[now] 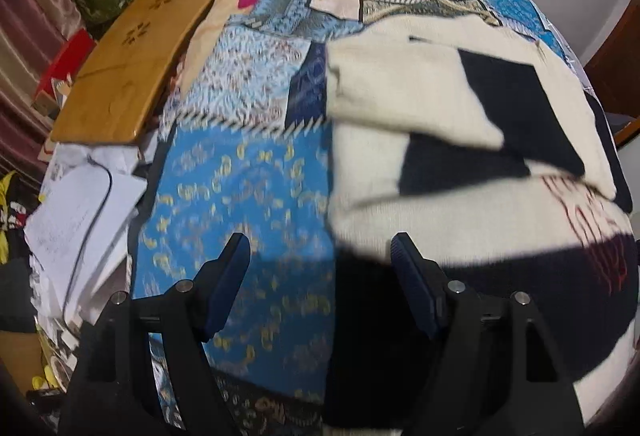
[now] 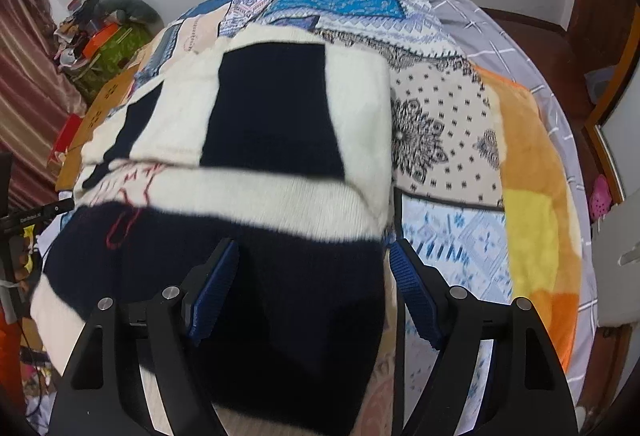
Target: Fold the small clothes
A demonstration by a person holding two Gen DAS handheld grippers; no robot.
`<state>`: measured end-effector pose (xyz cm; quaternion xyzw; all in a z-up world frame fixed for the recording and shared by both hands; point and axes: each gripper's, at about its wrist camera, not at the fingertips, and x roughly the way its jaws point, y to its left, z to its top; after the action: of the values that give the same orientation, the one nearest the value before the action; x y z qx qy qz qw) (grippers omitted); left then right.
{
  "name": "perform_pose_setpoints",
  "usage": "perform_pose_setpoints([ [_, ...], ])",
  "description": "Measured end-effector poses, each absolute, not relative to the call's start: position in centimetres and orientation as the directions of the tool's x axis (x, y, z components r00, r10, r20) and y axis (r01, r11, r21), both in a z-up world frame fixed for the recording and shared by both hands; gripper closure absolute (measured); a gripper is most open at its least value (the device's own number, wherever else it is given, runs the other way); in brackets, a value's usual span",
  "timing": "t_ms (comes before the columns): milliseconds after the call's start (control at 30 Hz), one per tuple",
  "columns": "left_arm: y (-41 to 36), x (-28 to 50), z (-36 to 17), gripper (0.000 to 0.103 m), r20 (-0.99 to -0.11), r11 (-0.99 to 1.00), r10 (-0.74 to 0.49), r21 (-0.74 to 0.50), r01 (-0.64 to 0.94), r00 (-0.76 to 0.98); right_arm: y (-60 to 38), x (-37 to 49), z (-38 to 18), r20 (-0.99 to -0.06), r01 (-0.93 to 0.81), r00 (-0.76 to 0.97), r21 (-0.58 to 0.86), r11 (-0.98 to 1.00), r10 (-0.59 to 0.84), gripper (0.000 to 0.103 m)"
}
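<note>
- The left hand-held gripper point(image 1: 320, 252) is spread wide, its two blue-padded fingers point(image 1: 228, 280) well apart and holding nothing.
- Ahead of it and to its right lies the sweater point(image 1: 420, 108), a cream and navy knit, partly folded, with a cream sleeve laid across its upper part.
- The sweater's left edge runs just ahead of the gap between the left fingers; the right finger stands over the dark band near the hem, though I cannot tell if it touches the knit.
- Red lettering point(image 1: 588, 204) shows on the sweater, far to the right of the left hand-held gripper.
- Under the left finger is a blue patch of the patchwork bedspread point(image 1: 248, 188), which covers the bed.
- Well off to the left of that gripper sit a wooden board point(image 1: 132, 64) and, nearer, a heap of white papers point(image 1: 80, 212).
- The right hand-held gripper point(image 2: 314, 256) is also wide open, gripping nothing.
- The sweater point(image 2: 280, 108) fills the view ahead of it and between its fingers point(image 2: 412, 288); the navy band lies in the gap.
- The sweater's right edge runs just inside the right finger, which stands over the bedspread point(image 2: 448, 140).
- Further right of that gripper lies an orange and yellow blanket point(image 2: 532, 204), beside the bedspread.
- The picture is blurred, so fine folds are hard to read.
</note>
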<state>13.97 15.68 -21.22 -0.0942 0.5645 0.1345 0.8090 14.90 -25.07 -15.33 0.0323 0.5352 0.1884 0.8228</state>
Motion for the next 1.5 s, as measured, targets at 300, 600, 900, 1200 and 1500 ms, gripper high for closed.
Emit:
perform_pose_setpoints([
  [300,15.1,11.7,-21.9,0.031,-0.947,0.926,-0.011,-0.131,-0.354,0.321,-25.7,13.1,-15.6,-0.868,-0.272,0.339,0.278,0.921,0.362,0.028],
  [600,14.3,10.7,-22.8,0.04,-0.937,0.917,-0.11,-0.225,-0.329,0.332,-25.1,13.0,-16.1,-0.853,-0.293,0.33,0.314,0.903,0.403,0.031],
  [900,13.0,10.7,-21.5,0.081,-0.914,0.928,-0.183,-0.283,-0.244,0.363,-23.9,12.8,-15.4,-0.829,-0.329,0.332,0.345,0.879,0.45,0.072],
  [1200,12.0,11.8,-16.6,0.096,-0.843,0.961,-0.087,-0.212,-0.178,0.532,-23.0,13.8,-12.5,-0.772,-0.393,0.434,0.302,0.869,0.464,0.089],
  [1500,14.3,14.1,-13.2,0.096,-0.786,0.96,0.055,-0.129,-0.25,0.616,-23.0,16.5,-10.4,-0.72,-0.39,0.514,0.288,0.874,0.467,0.09],
])
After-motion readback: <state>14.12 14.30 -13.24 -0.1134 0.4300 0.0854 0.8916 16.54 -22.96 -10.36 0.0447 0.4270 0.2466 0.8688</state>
